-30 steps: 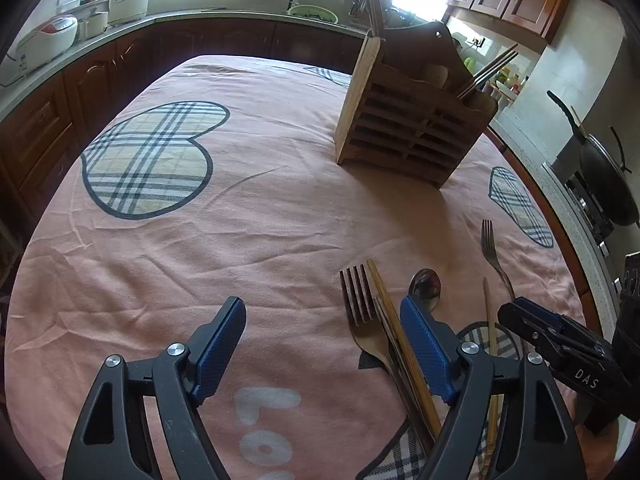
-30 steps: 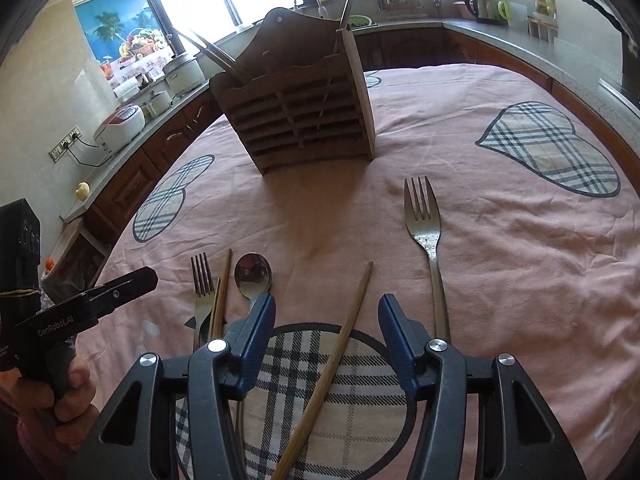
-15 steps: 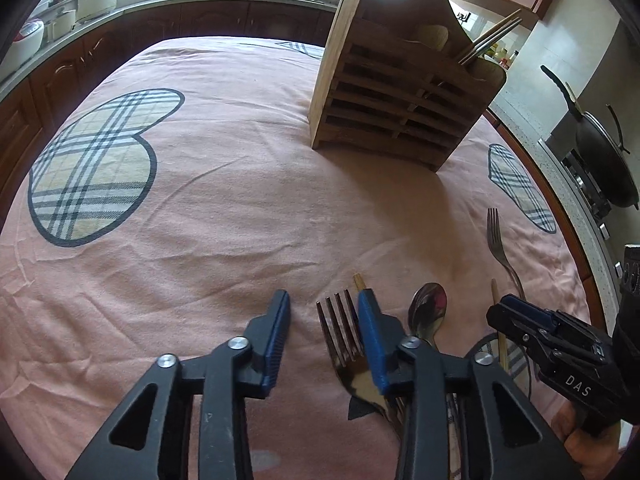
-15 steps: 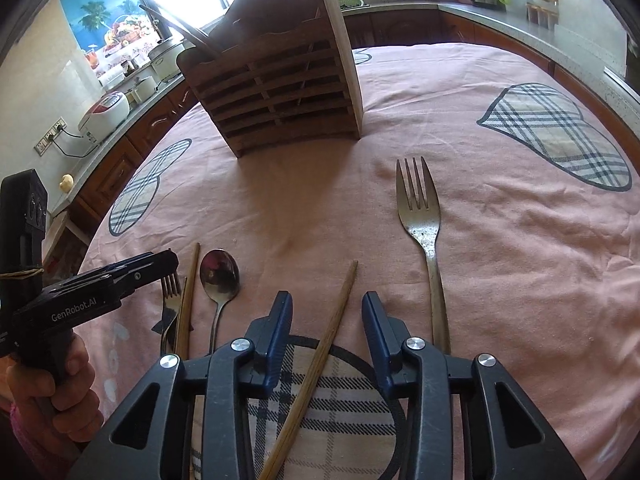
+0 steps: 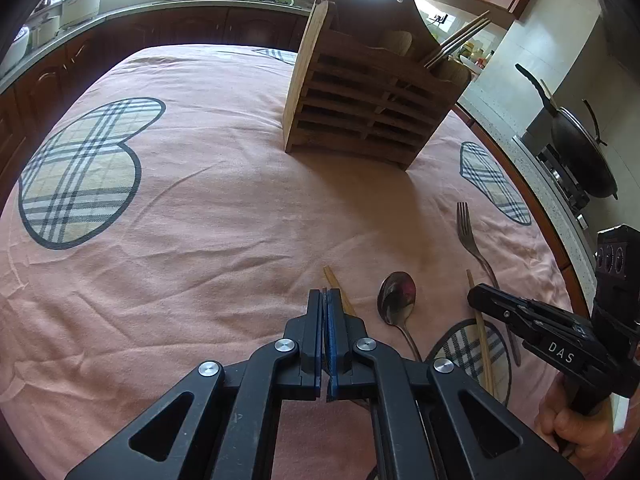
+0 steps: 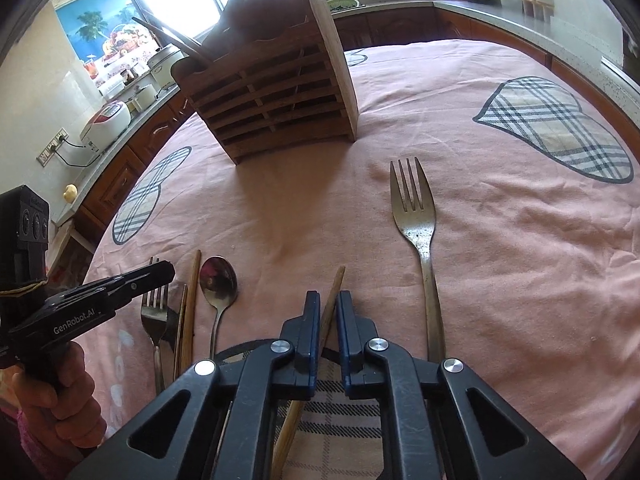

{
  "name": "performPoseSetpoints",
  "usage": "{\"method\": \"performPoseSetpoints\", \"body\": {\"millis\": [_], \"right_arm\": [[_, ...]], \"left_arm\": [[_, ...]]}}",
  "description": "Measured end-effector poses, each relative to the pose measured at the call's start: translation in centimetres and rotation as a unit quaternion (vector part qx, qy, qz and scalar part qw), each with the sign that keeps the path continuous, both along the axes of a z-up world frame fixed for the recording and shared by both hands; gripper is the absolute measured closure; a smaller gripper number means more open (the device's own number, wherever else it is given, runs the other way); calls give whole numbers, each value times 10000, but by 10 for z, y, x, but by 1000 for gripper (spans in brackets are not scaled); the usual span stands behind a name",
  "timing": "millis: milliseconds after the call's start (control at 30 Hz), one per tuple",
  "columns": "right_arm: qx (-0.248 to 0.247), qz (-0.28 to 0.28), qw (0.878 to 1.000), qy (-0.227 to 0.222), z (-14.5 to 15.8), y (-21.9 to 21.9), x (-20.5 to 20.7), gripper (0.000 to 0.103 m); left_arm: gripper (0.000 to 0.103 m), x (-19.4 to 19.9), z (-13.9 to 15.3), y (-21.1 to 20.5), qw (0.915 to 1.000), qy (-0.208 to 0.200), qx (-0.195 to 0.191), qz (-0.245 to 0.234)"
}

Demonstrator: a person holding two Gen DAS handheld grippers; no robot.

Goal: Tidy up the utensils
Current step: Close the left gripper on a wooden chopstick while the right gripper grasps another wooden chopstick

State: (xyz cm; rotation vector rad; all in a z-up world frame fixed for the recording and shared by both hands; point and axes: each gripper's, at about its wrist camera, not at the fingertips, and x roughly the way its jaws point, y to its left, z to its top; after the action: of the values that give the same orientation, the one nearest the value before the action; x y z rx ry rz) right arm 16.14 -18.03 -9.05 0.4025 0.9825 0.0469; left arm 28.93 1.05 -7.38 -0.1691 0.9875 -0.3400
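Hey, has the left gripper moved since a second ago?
Yes. In its own view the left gripper has slid right, toward the silver spoon, and its jaws have just been closing; they now meet over the fork, which they hide.

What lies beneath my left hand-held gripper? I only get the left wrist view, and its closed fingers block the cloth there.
Observer: In the right wrist view, a small fork lies under the left hand-held gripper. Its jaws have just closed; whether they pinch the fork, I cannot tell.
Operator: Is the right one holding anything?
Observer: Yes. The right hand-held gripper has just closed on the lone chopstick, with a pad on each side.
Operator: I see one stick tip beside my fingers. Only one?
Observer: No, two chopsticks lie there, between the small fork and the spoon.
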Motion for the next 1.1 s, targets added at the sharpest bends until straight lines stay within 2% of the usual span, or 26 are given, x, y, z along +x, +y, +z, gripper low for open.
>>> {"method": "performPoseSetpoints", "body": {"millis": [467,1100], "right_arm": [[-6,15,9978,-662,53,7,-16,98],[75,-185,9880,-1534,108,-1,-42,98]], "left_arm": [[102,-61,66,32,9974,-675,-166,206],[102,-108,116,69,9900,-1259,-421,472]]}}
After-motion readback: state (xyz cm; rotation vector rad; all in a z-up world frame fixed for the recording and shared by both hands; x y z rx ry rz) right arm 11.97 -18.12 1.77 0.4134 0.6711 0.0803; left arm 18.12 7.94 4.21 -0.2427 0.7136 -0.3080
